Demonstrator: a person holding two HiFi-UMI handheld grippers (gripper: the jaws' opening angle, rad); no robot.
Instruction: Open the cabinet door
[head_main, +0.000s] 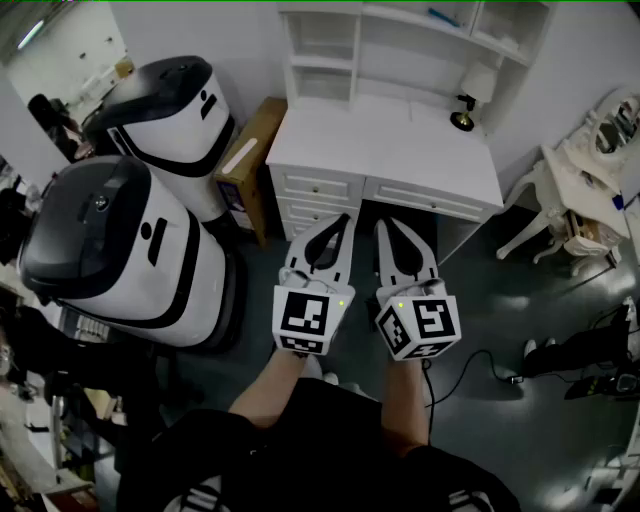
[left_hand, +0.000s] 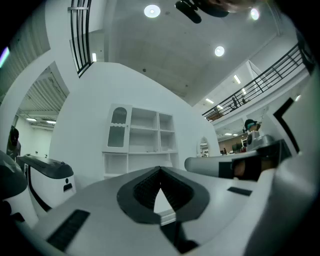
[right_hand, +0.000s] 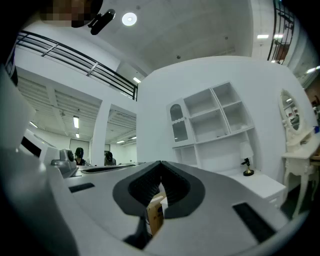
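A white desk (head_main: 400, 150) with a shelf hutch (head_main: 325, 45) stands ahead of me by the wall. The hutch's narrow glazed cabinet door (left_hand: 118, 129) is shut; it also shows in the right gripper view as the same arched door (right_hand: 177, 125). My left gripper (head_main: 345, 218) and right gripper (head_main: 384, 223) hang side by side over the floor, just short of the desk's front, tips toward it. Both are well apart from the door. The left gripper (left_hand: 160, 170) is shut on nothing, and so is the right gripper (right_hand: 161, 164).
Two big white-and-black machines (head_main: 110, 250) (head_main: 175, 115) stand at the left, with a cardboard box (head_main: 250, 150) between them and the desk. A small lamp (head_main: 463, 118) sits on the desktop. A white vanity table (head_main: 575, 190) and floor cables (head_main: 490, 365) lie at the right.
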